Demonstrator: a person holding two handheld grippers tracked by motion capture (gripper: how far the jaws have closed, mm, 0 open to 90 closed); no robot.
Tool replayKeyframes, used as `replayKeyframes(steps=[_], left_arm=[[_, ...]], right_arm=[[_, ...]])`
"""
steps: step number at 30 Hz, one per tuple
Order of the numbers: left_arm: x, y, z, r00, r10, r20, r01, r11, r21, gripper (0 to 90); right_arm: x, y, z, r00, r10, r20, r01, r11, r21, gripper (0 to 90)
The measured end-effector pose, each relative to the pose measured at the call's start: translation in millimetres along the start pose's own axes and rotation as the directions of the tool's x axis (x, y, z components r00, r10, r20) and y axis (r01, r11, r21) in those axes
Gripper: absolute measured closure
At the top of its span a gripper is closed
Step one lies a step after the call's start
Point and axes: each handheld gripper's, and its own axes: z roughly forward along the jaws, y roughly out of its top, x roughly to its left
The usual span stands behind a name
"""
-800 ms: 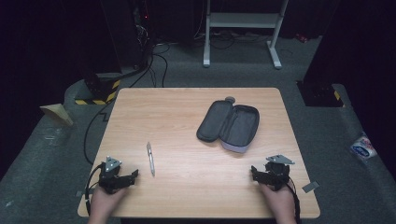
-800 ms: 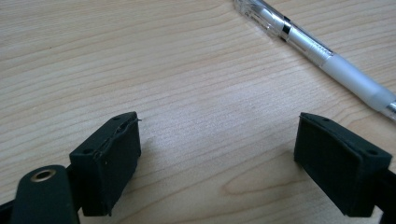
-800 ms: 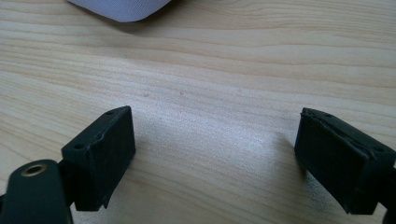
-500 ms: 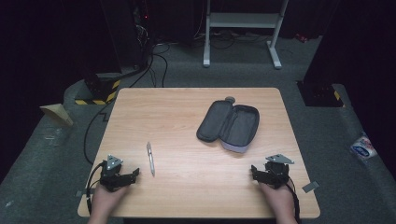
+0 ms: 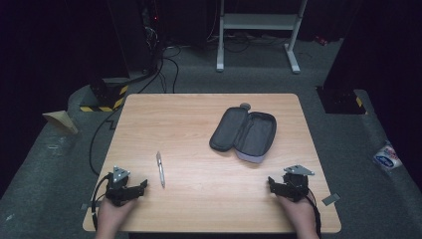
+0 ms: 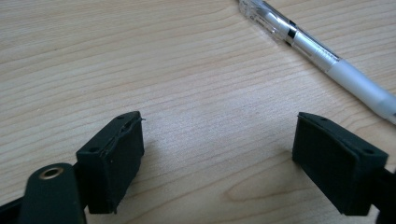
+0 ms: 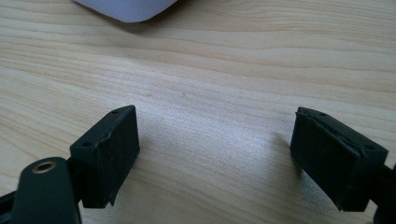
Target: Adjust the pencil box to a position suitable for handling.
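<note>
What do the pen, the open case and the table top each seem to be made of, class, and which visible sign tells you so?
Pen: likely plastic, glossy, with a clear barrel, a white grip and a silvery band.
Case: seems to be fabric over a stiff shell; a matte woven grey edge shows in the right gripper view.
Table top: light wood or wood-look laminate, smooth, with printed-looking grain lines; which one cannot be told.

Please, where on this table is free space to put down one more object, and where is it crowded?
The far left of the table, beyond the pen and left of the open case, is bare. So is the near middle strip between the left gripper and the right gripper. It is tightest at the right, between the case and the right gripper.
</note>
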Motion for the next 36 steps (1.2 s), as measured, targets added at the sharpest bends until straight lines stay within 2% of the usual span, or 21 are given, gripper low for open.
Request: replayKeyframes(steps=[7,9,10,17,20,23,25,29,31,36], left_arm=[[-1.4,-0.1,0.0,1.0000,0.003,0.001,-0.003,1.0000,-0.008,20.0],[-2.1,-0.5,-0.3,1.0000,0.000,-0.007,0.000,1.0000,-0.007,19.9],[-3.1,-1.0,-0.6,0.9999,-0.010,-0.008,0.010,0.9999,-0.009,19.9],[-1.8,-0.7,-0.4,1.0000,-0.007,-0.001,0.007,1.0000,-0.007,18.9],[-1.2,-0.7,-0.6,1.0000,-0.006,0.001,0.006,1.0000,-0.006,19.0],[-1.6,-1.2,-0.9,0.9999,-0.011,-0.003,0.011,0.9999,-0.008,19.3],[-1.5,-1.2,-0.9,0.9999,-0.011,-0.003,0.011,0.9999,-0.008,19.3],[-1.0,-1.3,-1.2,1.0000,-0.007,0.002,0.007,1.0000,-0.005,19.3],[-1.1,-1.3,-1.1,1.0000,-0.007,0.001,0.007,1.0000,-0.006,19.3],[-0.6,-1.1,-0.9,1.0000,-0.003,0.004,0.003,1.0000,-0.006,19.2]], right_arm=[[0.0,0.0,-0.1,1.0000,0.002,0.001,-0.002,1.000,-0.001,15.8],[0.4,-0.3,-0.6,0.9999,0.012,0.006,-0.012,1.000,-0.004,18.3],[0.3,-0.7,-1.3,1.0000,0.007,0.005,-0.007,1.000,-0.004,19.4],[0.3,-1.6,-4.1,0.9998,-0.010,-0.017,0.010,1.000,-0.002,23.0],[0.1,-0.8,-6.2,0.9996,-0.009,-0.027,0.009,1.000,-0.022,27.8],[3.5,2.8,-8.7,0.9981,-0.057,-0.025,0.056,0.998,-0.038,28.5],[5.9,3.9,-10.6,0.9972,-0.068,-0.031,0.067,0.997,-0.049,28.0],[9.9,6.7,-13.0,0.9964,-0.068,-0.051,0.066,0.997,-0.038,29.0],[12.5,7.6,-13.9,0.9967,-0.052,-0.063,0.050,0.998,-0.027,28.0],[20.3,8.9,-15.8,0.9954,-0.068,-0.067,0.065,0.997,-0.049,28.4]])
